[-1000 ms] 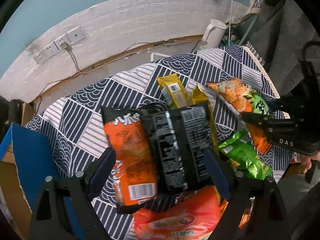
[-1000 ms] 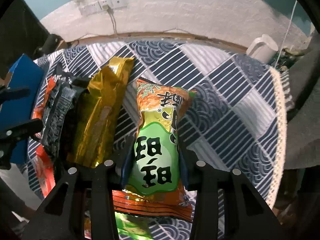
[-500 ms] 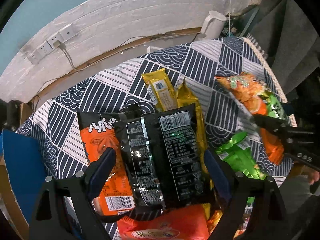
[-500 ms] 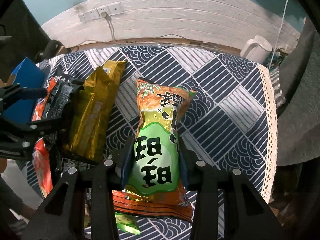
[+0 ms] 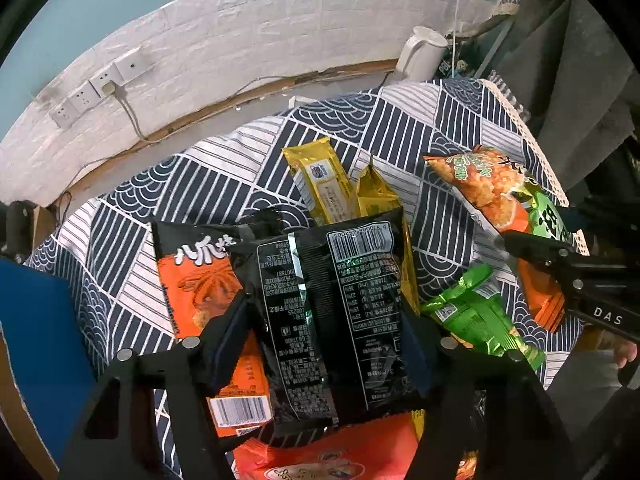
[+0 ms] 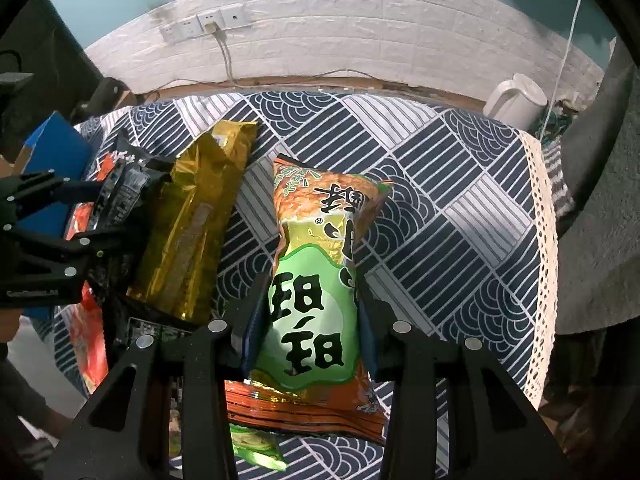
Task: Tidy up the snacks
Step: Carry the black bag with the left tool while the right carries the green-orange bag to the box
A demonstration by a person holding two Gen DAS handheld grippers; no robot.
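Snacks heaped on patterned cloth (image 5: pixel 132 216), long axes running six to twelve o'clock. Black bag (image 5: pixel 324 320) lying lengthwise between closing jaws of left gripper (image 5: pixel 320 344), pads at its edges at nine and three, nearest hand. Green-and-orange bag (image 6: pixel 316 280) clenched in right gripper (image 6: pixel 310 316), lifted at three o'clock. Bag bottoms cut off below; gold bag (image 6: pixel 196 224) half buried

"DAS" on right gripper (image 5: pixel 608 316); "甜甜" on green-orange bag (image 6: pixel 316 320).
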